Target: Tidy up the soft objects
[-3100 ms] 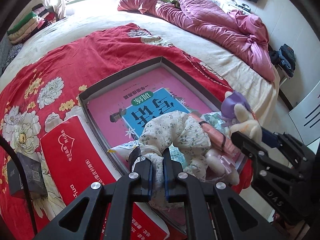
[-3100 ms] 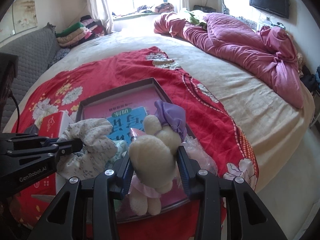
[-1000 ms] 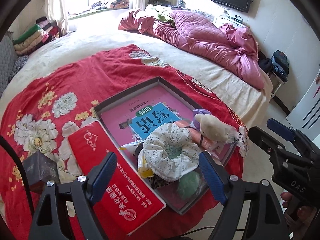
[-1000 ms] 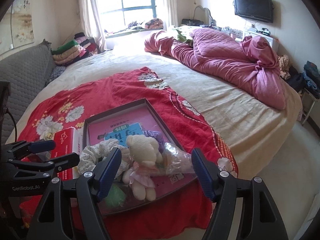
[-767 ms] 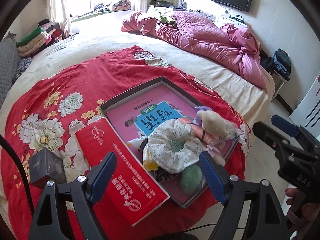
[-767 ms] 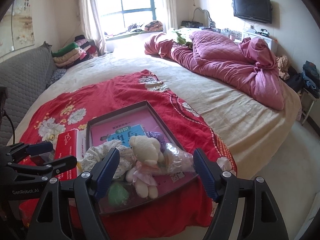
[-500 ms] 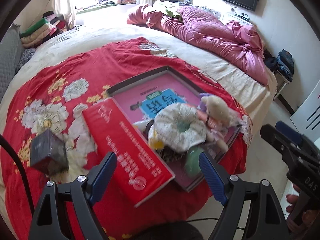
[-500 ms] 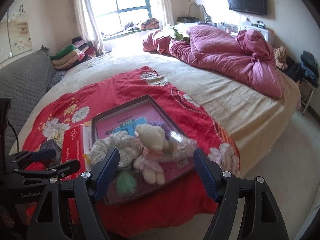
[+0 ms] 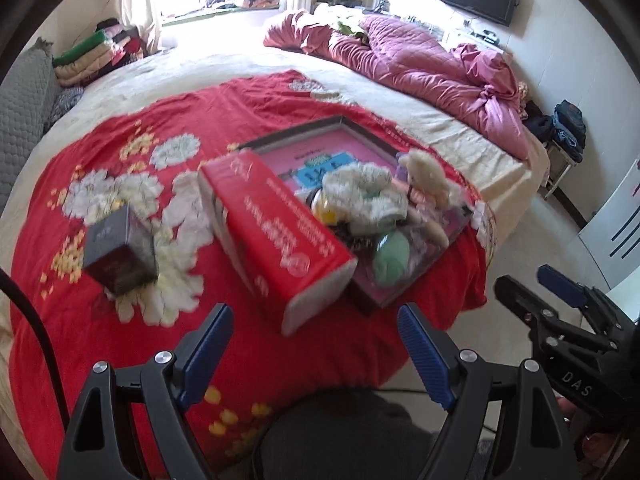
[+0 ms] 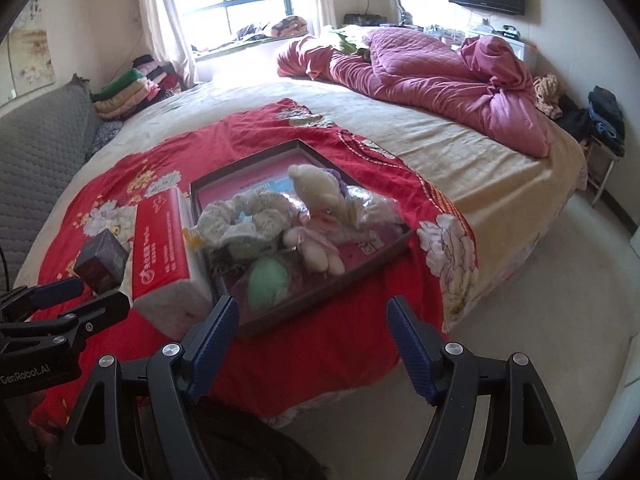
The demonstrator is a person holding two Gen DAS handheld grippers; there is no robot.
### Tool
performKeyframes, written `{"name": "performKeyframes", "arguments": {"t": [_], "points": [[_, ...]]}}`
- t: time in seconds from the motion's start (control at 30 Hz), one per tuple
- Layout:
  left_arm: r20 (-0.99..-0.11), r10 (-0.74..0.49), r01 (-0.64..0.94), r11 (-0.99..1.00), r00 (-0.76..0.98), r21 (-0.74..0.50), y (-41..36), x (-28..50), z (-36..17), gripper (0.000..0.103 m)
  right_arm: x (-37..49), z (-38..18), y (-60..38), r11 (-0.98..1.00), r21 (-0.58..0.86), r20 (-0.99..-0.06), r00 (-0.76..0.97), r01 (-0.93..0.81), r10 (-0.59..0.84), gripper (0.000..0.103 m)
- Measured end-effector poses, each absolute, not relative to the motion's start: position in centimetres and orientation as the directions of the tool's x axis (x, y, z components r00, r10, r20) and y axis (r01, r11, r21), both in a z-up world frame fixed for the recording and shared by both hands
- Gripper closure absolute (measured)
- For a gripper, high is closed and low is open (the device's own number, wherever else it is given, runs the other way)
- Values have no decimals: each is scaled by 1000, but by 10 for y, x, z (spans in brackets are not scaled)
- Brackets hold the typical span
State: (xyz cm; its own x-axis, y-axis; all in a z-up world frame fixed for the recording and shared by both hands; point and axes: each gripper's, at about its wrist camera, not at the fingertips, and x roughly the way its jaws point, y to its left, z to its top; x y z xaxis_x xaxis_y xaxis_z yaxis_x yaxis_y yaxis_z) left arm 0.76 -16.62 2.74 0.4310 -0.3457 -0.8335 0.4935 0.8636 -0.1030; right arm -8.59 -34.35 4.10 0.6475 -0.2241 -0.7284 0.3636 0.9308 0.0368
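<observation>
A dark shallow tray (image 10: 244, 164) (image 9: 296, 136) with a pink book inside lies on the red flowered blanket (image 10: 240, 132). In it lie a floral cloth ring (image 10: 248, 216) (image 9: 360, 192), a cream plush toy (image 10: 316, 196) (image 9: 424, 176), a green soft ball (image 10: 268, 282) (image 9: 392, 258) and a clear plastic bag (image 10: 376, 204). My left gripper (image 9: 316, 344) is open and empty, held back from the bed edge. My right gripper (image 10: 312, 340) is open and empty, also back from the tray.
A thick red book (image 9: 272, 224) (image 10: 160, 240) lies left of the tray. A small dark box (image 9: 120, 252) (image 10: 102, 258) stands further left. A crumpled pink quilt (image 10: 432, 76) lies at the far right of the bed. Folded clothes (image 10: 132, 88) are stacked by the window.
Both grippers let go of the cloth ring and the plush toy, which now lie in the tray. Both opened wide and drew back from the bed.
</observation>
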Motion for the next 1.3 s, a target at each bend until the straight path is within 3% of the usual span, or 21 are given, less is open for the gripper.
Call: {"name": "performKeyframes", "arguments": {"t": [0.33,1.3], "points": [[-836,-284,474,880,470,-33,-153,-11,28,20,-114,52,-312,943,8,-712,664,333,-228,26],[-842,-227,399,917,489,-15,-138,-18,29,20,-117,60,-296,949,-2,-678,698,314,-232,26]]}}
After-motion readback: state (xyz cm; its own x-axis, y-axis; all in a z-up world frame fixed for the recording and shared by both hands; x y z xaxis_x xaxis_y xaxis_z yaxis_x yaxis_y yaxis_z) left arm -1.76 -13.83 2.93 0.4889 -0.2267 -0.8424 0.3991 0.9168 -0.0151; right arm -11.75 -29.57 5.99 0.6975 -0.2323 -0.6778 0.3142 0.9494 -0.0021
